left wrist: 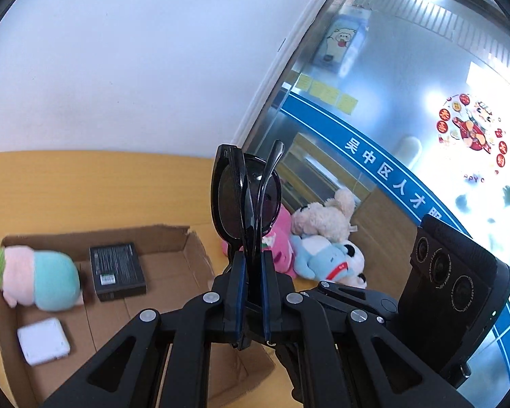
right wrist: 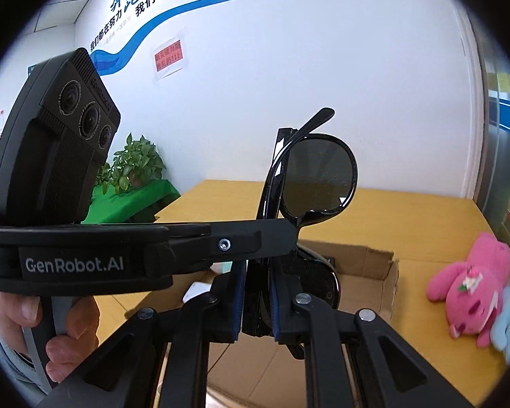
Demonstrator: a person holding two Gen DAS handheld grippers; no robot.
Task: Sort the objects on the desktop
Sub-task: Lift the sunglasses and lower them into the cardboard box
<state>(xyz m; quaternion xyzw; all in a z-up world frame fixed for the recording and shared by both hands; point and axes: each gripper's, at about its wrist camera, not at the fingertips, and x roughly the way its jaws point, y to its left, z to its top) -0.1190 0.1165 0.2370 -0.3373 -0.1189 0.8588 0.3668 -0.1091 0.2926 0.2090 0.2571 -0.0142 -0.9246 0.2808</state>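
Sunglasses (left wrist: 246, 200) pinched by both grippers, left (left wrist: 253, 292) and right (right wrist: 257, 302); cardboard box (left wrist: 173, 248) beneath.

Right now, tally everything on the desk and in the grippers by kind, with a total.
Plush toys: 4 (one in the cardboard box, pink, cream and blue-and-white beside it)
Sunglasses: 1, clamped by both hand-held grippers
Black box: 1
White box: 1
Cardboard box: 1
Total: 8

Potted plant (right wrist: 137, 163) on green cloth (right wrist: 132, 199)
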